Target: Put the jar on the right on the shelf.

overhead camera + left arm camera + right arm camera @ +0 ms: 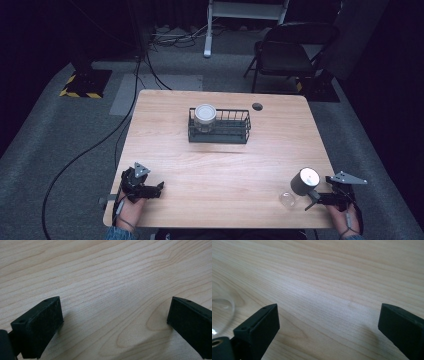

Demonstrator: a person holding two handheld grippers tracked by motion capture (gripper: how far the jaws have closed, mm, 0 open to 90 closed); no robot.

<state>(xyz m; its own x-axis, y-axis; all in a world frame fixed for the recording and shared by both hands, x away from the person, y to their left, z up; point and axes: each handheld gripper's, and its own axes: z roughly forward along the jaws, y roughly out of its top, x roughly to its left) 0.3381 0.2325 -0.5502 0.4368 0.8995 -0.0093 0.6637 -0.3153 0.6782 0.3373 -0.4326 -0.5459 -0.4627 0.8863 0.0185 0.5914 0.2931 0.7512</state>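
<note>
Wire basket (235, 131) holding a lidded jar (205, 116), folding chair (290, 50) beyond

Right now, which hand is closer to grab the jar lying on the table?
The right gripper. It sits open just beside the tipped jar at the table's near right corner, while the left gripper is far across the table.

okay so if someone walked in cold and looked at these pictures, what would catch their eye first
Probably the black wire basket at the middle of the wooden table, with a white-lidded jar standing in its left end. Next, the jar lying on its side near the front right corner, just ahead of the right claw. The left claw rests at the front left, and both claws stand wide open over bare wood.
</note>
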